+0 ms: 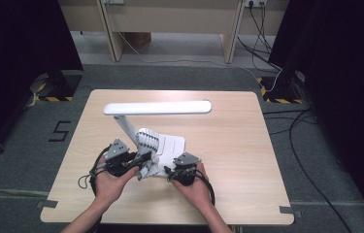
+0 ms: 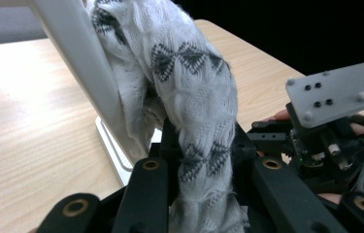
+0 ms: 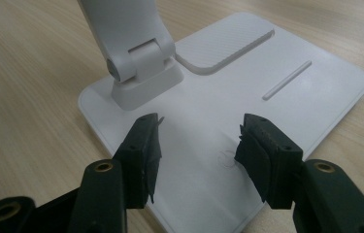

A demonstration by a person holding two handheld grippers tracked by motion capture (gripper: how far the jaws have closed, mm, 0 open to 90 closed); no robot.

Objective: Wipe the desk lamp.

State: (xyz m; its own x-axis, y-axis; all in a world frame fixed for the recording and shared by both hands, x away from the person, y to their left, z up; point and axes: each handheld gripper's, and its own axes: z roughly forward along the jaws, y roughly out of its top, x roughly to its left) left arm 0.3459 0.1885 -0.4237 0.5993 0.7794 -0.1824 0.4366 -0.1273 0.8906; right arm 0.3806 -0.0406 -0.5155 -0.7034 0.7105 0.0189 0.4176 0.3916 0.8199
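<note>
A white desk lamp stands mid-table, its long head above a flat white base. A white knitted cloth with black diamond patterns drapes against the slanted lamp arm. My left gripper is shut on the cloth's lower end, and in the left gripper view the knit bunches between the jaws beside the arm. My right gripper is open just above the base's front part, nothing between its fingers, near the arm's hinge.
The wooden table has bare surface to the right and left of the lamp. The right gripper's grey plate sits close by at the right of the left gripper view. Cables lie on the floor beyond the table's right edge.
</note>
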